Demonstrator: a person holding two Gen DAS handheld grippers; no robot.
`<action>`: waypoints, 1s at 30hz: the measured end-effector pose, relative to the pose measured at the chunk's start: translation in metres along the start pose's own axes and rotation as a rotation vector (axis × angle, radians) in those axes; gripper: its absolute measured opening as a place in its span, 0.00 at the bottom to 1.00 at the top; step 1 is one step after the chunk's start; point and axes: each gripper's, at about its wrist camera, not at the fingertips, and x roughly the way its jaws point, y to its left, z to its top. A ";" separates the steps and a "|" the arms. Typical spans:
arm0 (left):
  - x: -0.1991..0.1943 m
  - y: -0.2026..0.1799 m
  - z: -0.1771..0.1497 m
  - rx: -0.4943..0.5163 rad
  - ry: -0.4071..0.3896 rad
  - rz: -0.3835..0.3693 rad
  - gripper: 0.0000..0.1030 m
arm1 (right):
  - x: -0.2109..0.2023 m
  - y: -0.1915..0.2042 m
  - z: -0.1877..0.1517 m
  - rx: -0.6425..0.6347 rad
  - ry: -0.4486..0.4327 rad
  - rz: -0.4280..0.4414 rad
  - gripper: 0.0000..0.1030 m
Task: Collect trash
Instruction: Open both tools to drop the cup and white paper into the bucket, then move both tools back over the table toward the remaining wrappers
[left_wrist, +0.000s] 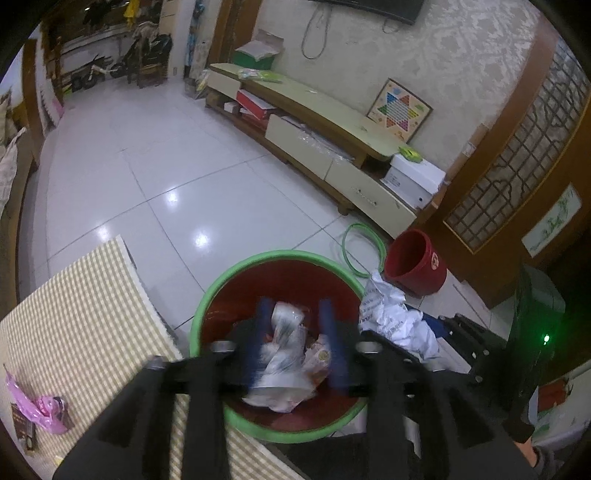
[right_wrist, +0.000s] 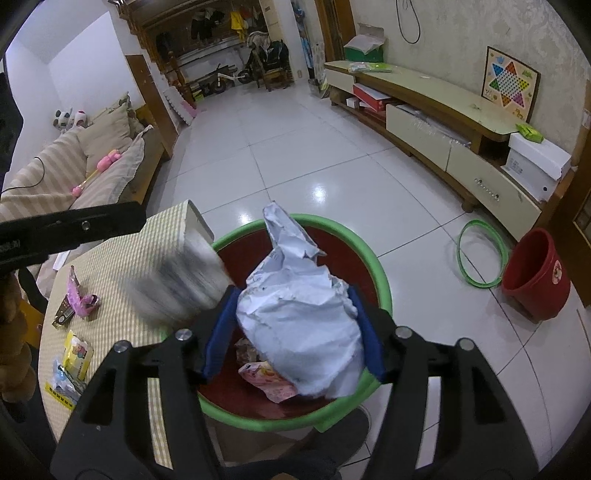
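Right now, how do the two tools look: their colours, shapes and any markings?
Both tools are alike. The left tool and the right tool each have a black frame with two angular arms, cut-out slots and round silver bolt heads. Their fingers are flat and covered in dark blue pads. No cables or sleeves show. In the left view, a green light glows on a black unit.

Glossy white tiled floor (right_wrist: 295, 147), a long low TV cabinet (right_wrist: 436, 107) along the patterned wall (left_wrist: 424, 55), striped sofa (right_wrist: 55, 177) opposite.

left wrist: above bin (left_wrist: 207, 295) | right wrist: likewise | shared: bin, floor (left_wrist: 147, 177)
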 end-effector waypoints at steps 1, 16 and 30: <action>0.000 0.002 0.000 -0.009 -0.005 -0.004 0.43 | 0.000 0.000 0.000 0.002 -0.001 -0.001 0.65; -0.032 0.025 -0.008 -0.054 -0.060 0.081 0.92 | -0.011 0.025 0.002 -0.037 -0.026 -0.022 0.95; -0.120 0.118 -0.061 -0.183 -0.115 0.182 0.92 | -0.024 0.128 -0.011 -0.166 -0.019 0.047 0.95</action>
